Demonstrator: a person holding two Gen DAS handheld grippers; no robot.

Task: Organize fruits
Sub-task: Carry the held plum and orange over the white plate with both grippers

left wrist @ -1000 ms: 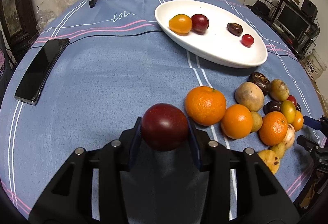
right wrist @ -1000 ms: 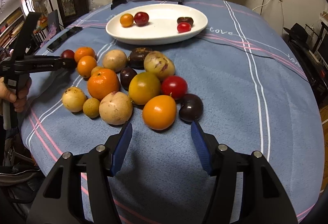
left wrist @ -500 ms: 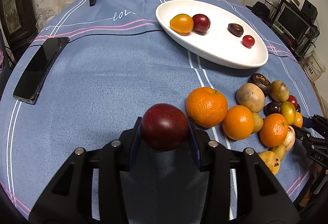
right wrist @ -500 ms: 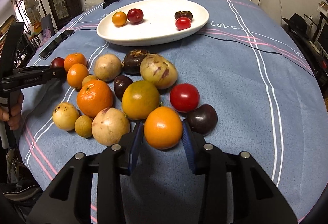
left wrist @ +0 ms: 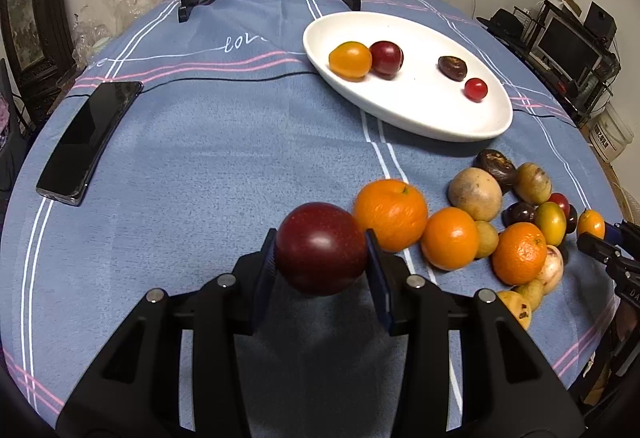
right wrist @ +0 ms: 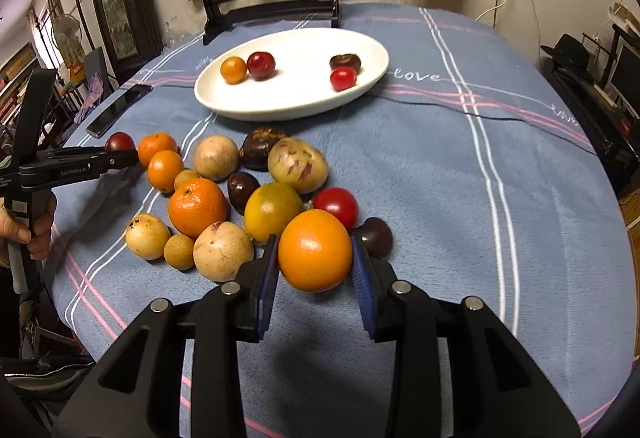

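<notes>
Orange fruit (right wrist: 315, 250): between the right gripper (right wrist: 316, 280) jaws, which are closing on it beside the pile near the tabletop's near edge.
Red fruit (left wrist: 321, 248): clamped in the left gripper (left wrist: 320, 270).
Risk: round skin may slip; neighbours could roll off.
Room: clear cloth toward the plate (right wrist: 372, 77).

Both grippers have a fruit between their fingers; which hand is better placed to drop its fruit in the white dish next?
Left, probably. The left gripper already holds the dark red fruit clear of the cloth, with open table up to the white dish. The right gripper is closing on the orange fruit, behind the pile.
</notes>
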